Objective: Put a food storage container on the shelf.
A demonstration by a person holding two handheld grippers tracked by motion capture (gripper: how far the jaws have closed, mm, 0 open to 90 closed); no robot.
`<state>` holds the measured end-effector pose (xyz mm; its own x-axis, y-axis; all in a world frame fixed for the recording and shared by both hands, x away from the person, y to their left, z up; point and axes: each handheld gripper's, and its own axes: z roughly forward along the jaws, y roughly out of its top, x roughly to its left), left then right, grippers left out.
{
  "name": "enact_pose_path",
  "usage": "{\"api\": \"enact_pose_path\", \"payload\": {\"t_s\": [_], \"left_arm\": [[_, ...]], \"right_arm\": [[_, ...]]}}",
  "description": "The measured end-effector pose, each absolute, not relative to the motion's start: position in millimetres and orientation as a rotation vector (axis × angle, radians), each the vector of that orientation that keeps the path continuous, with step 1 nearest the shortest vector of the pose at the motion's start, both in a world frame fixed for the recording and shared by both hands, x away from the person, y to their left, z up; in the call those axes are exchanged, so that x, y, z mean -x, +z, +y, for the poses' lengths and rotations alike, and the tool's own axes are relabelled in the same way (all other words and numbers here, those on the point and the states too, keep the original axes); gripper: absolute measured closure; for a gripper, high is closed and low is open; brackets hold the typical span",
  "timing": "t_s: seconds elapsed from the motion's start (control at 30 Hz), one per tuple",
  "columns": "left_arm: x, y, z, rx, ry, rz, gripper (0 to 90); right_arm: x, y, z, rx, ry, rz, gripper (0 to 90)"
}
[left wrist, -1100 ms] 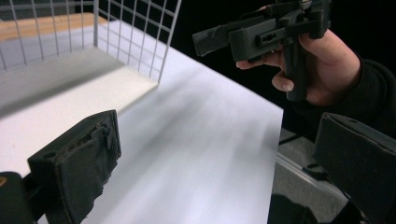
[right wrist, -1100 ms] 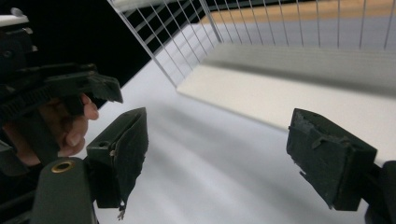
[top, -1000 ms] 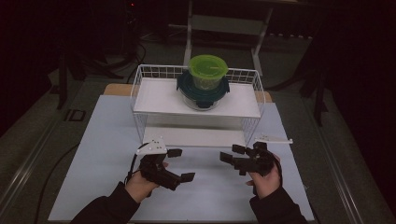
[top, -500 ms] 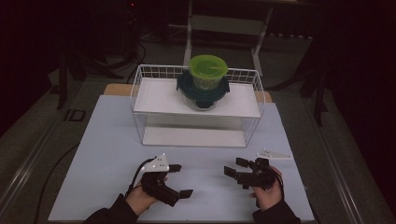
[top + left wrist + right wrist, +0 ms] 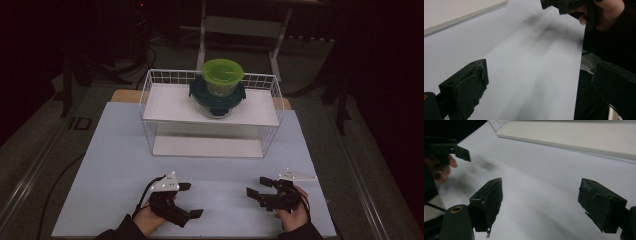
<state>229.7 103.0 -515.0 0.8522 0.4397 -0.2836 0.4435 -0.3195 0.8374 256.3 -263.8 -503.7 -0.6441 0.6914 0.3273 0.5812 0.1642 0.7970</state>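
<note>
Near desk front edge: left claw (image 5: 191,200) spread, empty; right claw (image 5: 256,188) spread, empty.
Containers: green-lidded tub (image 5: 223,76) stacked on dark-lidded bowl (image 5: 217,101), on wire rack (image 5: 150,87) shelf, well apart from claws.
Progress: stacking looks done; nothing held.

Lime-green lid (image 5: 223,71), dark teal container (image 5: 217,98), white wire basket (image 5: 150,90).

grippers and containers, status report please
Left claw open, right claw open, both empty. Stacked containers on wire rack shelf, untouched. Nothing between.
</note>
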Motion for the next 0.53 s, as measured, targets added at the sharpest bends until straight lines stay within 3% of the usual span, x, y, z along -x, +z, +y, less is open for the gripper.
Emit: {"api": "enact_pose_path", "payload": {"t_s": [0.53], "left_arm": [[-230.4,-520.7,107.5,-1.984,0.046,0.654,0.5]], "right_arm": [[-262.7,-513.0,-272.0,-1.315,1.474,2.299,19.6]]}}
